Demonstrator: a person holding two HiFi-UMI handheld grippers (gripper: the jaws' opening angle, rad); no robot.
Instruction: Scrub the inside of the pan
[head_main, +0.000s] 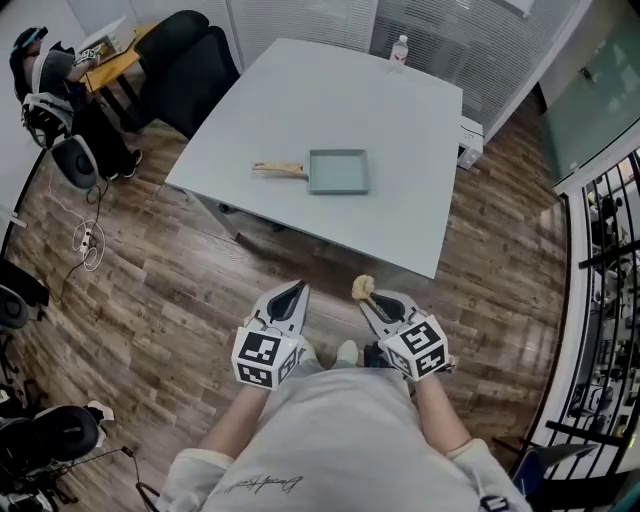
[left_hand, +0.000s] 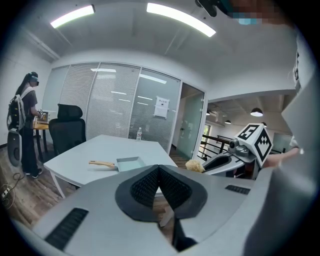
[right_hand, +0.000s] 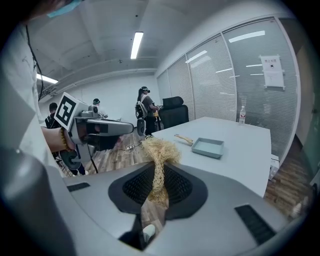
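While both claws hang over the wood-plank floor (head_main: 150, 290), short of the worktop (head_main: 400, 150), the one pan (head_main: 338, 171) lies well apart from them. It is a shallow, pale blue-green rectangle, flat on the grey top. Its single wooden handle (head_main: 278, 168) points to the left in the head view.

There are two claws. The left claw (head_main: 297, 286) is closed, its ribbed pads meeting with nothing between them. The right claw (head_main: 366, 298) is clamped on the one scrubber (head_main: 362, 287), a straw-coloured tuft of fibre that sticks out past the tips. Each claw carries one marker cube (head_main: 262, 358), so two in all (black-and-white square patterns, no letters).

One clear bottle (head_main: 399, 50) stands upright near the far edge of the worktop; its label is too small to read. One black chair (head_main: 190, 60) stands beside the far left corner. One person (head_main: 40, 90) stands off at the left by a wooden desk.

One white sheet (left_hand: 161, 107) hangs on the glass wall, its print unreadable. A line of script on the wearer's shirt is likewise too small to read.
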